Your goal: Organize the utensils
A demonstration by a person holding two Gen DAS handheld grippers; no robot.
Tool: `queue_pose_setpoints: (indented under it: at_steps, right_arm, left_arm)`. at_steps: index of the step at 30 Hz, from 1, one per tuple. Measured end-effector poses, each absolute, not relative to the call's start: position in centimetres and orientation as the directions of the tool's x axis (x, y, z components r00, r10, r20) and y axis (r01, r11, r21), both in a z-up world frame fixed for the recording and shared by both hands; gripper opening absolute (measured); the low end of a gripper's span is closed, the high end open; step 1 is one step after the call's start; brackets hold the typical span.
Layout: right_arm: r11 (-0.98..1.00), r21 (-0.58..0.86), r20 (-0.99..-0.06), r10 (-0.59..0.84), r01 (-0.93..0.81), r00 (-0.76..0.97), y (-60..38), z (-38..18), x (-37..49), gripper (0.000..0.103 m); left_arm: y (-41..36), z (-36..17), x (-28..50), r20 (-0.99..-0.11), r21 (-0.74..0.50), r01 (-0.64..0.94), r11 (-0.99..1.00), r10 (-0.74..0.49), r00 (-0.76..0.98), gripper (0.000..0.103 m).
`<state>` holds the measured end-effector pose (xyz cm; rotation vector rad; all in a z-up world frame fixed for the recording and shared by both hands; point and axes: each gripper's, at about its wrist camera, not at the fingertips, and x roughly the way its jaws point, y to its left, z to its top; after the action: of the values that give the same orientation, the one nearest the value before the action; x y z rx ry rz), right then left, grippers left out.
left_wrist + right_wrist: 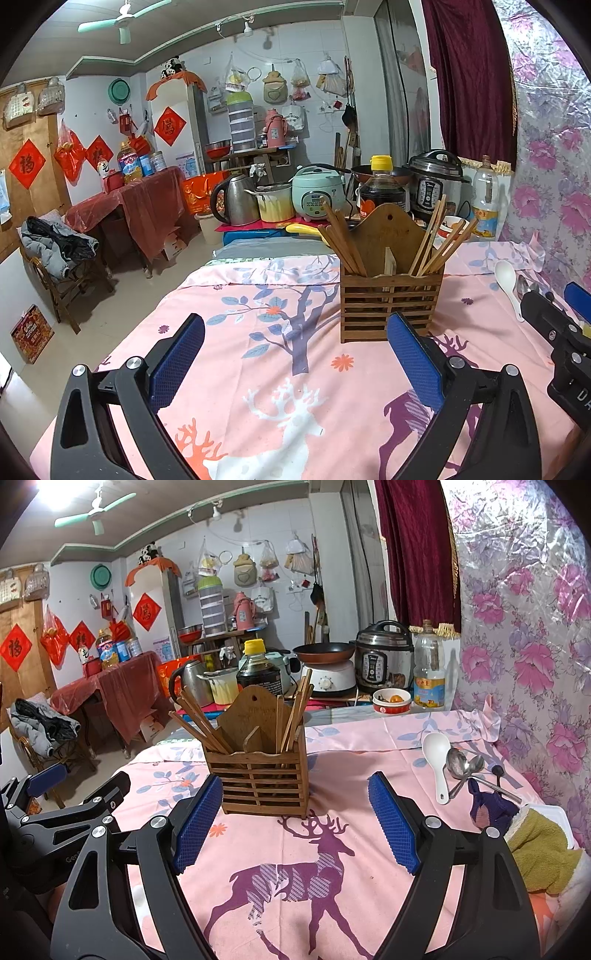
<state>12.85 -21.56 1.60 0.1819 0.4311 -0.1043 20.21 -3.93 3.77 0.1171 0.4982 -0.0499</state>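
- Leftmost, the left claw (pixel 295 350) hovers over the pink deer-print cloth (pixel 258 369) that covers the tabletop; its blue pads stand wide apart with nothing between them, only cloth showing in the gap.
- Ahead of it, a little to the right of its centre line, stands the wooden utensil holder (pixel 391 299), a slatted box with a tall arched back board. It sits upright on the cloth, clear of both claws.
- Chopsticks (pixel 341 240) lean out of the holder in two bunches (one fanned to the left, one to the right), with the middle compartment looking nearly bare; what lies lower down behind the slats I cannot tell.
- Next, the right claw (pixel 295 819) hovers just beside the left one, its pads likewise spread wide and gripping nothing. From its own camera the holder sits between and beyond its fingertips, not touching them.
- Further right, a white ceramic spoon (pixel 437 764) lies on the cloth, bowl away from the camera, handle toward it.
- Just beside it, touching or nearly so, lie two metal spoons (pixel 461 766), their bowls overlapping and their handles crossing toward the lower left and right.
- At the far right edge, a bundle of olive and purple fabric (pixel 532 845) rests near the spoon handles, against the floral wall covering (pixel 535 646).
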Motion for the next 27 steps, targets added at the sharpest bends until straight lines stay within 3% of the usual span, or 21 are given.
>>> queue_pose_setpoints:
  at_steps: [27]
  right_arm:
    - [0.978, 0.154, -0.425, -0.061, 0.139, 0.903, -21.57, 1.54, 12.83, 0.079]
  left_arm:
    - [-3.68, 3.38, 20.36, -0.484, 0.101, 0.073, 0.992, -0.015, 0.875, 0.097]
